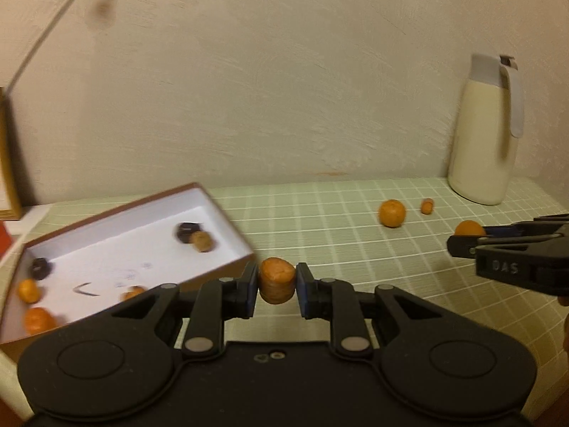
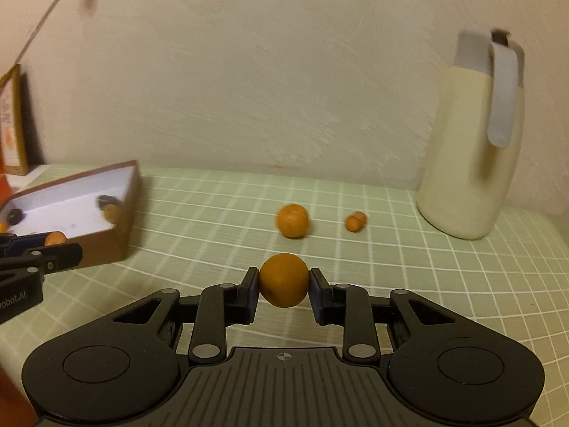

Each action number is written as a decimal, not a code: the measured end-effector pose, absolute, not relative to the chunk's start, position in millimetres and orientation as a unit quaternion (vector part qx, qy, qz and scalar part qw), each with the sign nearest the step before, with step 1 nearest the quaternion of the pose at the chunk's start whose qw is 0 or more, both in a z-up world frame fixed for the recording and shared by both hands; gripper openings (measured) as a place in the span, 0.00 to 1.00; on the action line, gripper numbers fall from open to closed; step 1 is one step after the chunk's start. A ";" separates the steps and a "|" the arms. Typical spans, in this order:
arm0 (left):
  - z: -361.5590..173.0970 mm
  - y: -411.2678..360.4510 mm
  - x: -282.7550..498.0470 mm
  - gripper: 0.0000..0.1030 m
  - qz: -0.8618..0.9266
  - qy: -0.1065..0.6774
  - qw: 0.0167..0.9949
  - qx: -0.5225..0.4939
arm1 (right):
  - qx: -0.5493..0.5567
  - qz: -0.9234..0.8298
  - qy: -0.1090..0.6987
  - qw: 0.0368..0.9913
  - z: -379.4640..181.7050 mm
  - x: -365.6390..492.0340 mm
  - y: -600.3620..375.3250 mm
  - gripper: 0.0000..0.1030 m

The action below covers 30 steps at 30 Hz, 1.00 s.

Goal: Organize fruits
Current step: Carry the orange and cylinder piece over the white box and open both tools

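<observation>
My left gripper (image 1: 276, 285) is shut on a small squat orange fruit (image 1: 276, 284), held above the green checked cloth just right of the open cardboard box (image 1: 227, 270). The box has a white floor and holds several orange and dark fruits (image 1: 201, 241). My right gripper (image 2: 283, 281) is shut on a round orange fruit (image 2: 283, 279); it also shows in the left wrist view (image 1: 469, 229). A round orange (image 2: 293, 225) and a small oval orange fruit (image 2: 355, 221) lie on the cloth beyond it. The left gripper shows at the right wrist view's left edge (image 2: 53, 240).
A cream jug (image 2: 466, 163) with a grey lid and handle stands at the back right against the wall. The box (image 2: 124, 210) sits at the left. A tall cardboard box (image 2: 12, 121) stands at the far left. The cloth's edge runs along the right.
</observation>
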<state>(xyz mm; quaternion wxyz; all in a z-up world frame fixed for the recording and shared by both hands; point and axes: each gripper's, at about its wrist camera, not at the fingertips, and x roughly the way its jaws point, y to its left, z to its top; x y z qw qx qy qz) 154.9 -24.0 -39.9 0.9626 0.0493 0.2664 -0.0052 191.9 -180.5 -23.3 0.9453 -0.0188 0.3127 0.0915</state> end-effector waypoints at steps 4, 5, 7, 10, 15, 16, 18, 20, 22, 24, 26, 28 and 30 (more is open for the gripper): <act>-29.4 -6.2 133.5 0.12 0.014 0.257 0.965 0.047 | -0.019 0.112 0.302 0.947 -11.9 174.2 -162.3 0.29; -26.8 -2.6 128.4 0.12 0.018 0.254 0.966 0.046 | -0.017 0.117 0.299 0.947 -7.8 168.6 -158.0 0.29; -22.2 3.9 119.0 0.12 0.025 0.250 0.967 0.043 | -0.017 0.128 0.294 0.947 -1.9 158.7 -149.4 0.29; -16.3 14.2 106.6 0.12 0.036 0.245 0.968 0.038 | -0.020 0.146 0.289 0.946 6.0 144.9 -134.1 0.29; -9.1 33.7 91.8 0.12 0.056 0.239 0.969 0.031 | -0.034 0.181 0.277 0.943 19.0 125.6 -104.1 0.29; -7.1 38.3 89.0 0.12 0.060 0.237 0.969 0.030 | -0.036 0.186 0.275 0.943 21.1 124.0 -99.3 0.29; -1.8 48.2 80.7 0.12 0.068 0.233 0.970 0.025 | -0.040 0.200 0.269 0.941 27.0 120.0 -88.3 0.29; 3.3 57.4 73.7 0.12 0.077 0.227 0.971 0.022 | -0.044 0.212 0.262 0.940 33.5 115.7 -76.6 0.29; 8.1 65.7 67.6 0.12 0.085 0.223 0.971 0.017 | -0.046 0.224 0.256 0.939 38.8 112.7 -65.1 0.29; 12.3 73.5 63.0 0.12 0.092 0.218 0.972 0.015 | -0.049 0.236 0.249 0.938 43.6 110.4 -52.7 0.29; 16.4 81.0 59.0 0.12 0.101 0.212 0.972 0.011 | -0.052 0.248 0.243 0.936 47.0 109.2 -41.0 0.29; 20.5 89.9 56.5 0.12 0.110 0.206 0.972 0.007 | -0.058 0.258 0.237 0.935 50.2 107.8 -30.4 0.29; 24.4 98.1 54.5 0.12 0.118 0.201 0.972 0.003 | -0.063 0.267 0.231 0.933 52.9 108.2 -20.7 0.29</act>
